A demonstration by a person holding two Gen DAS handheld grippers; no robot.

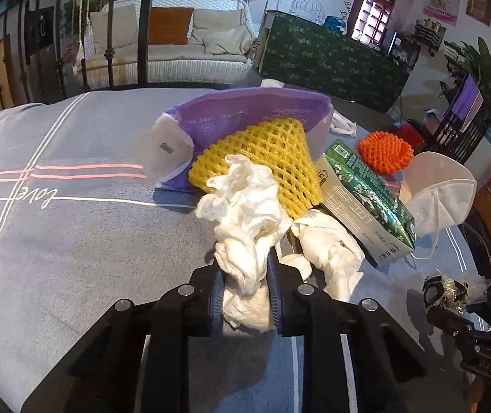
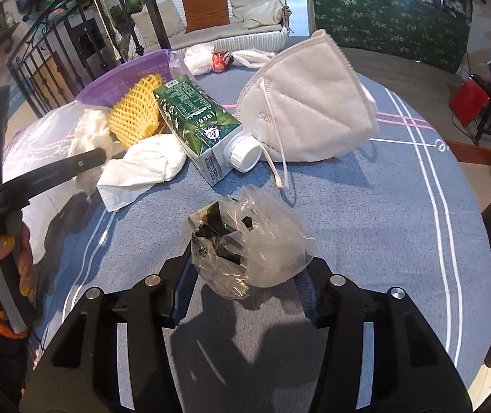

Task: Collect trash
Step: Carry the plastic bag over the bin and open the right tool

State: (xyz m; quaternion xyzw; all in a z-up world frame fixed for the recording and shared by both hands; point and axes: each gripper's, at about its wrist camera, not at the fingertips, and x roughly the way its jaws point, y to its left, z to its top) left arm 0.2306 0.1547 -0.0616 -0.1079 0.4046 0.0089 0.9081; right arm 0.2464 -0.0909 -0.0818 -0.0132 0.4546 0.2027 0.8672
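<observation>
Your left gripper has its jaws pinching a crumpled white tissue; your right gripper clamps a clear plastic wrapper. Both sit on the blue worktop reading "love". Beyond lie a green carton, yellow foam net and a "95" mask.

Two foam fruit nets: one yellow net, one orange net. Two crumpled white tissues: one tissue between the left tool's fingers, another tissue just right of it. One green carton, one white face mask, one purple packet, one clear wrapper between the right tool's fingers.
</observation>
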